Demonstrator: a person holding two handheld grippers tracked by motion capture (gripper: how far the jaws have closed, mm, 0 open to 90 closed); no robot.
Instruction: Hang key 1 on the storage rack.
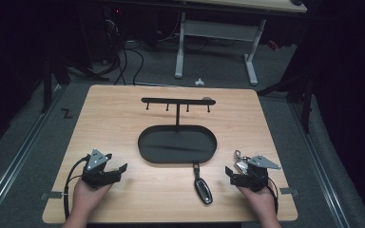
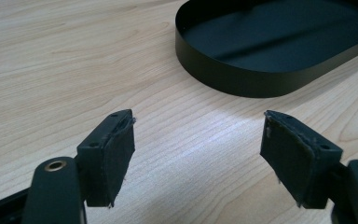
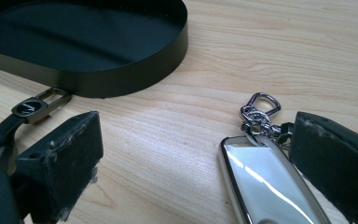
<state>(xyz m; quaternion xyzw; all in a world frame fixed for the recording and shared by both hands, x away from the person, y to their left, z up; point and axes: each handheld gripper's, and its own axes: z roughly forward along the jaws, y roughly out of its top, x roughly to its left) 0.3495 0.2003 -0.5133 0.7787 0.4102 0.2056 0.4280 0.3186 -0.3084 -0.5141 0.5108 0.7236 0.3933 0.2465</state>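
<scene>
While both keys are lying on the table, nothing is hanging yet: the silver key is resting beside the gaping right gripper, and the left gripper is waiting open, empty.

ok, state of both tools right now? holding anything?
Left tool: open, nothing between the jaws, bare table under it.
Right tool: open, holding nothing; silver key fob lies on the table by one jaw, not gripped.
</scene>
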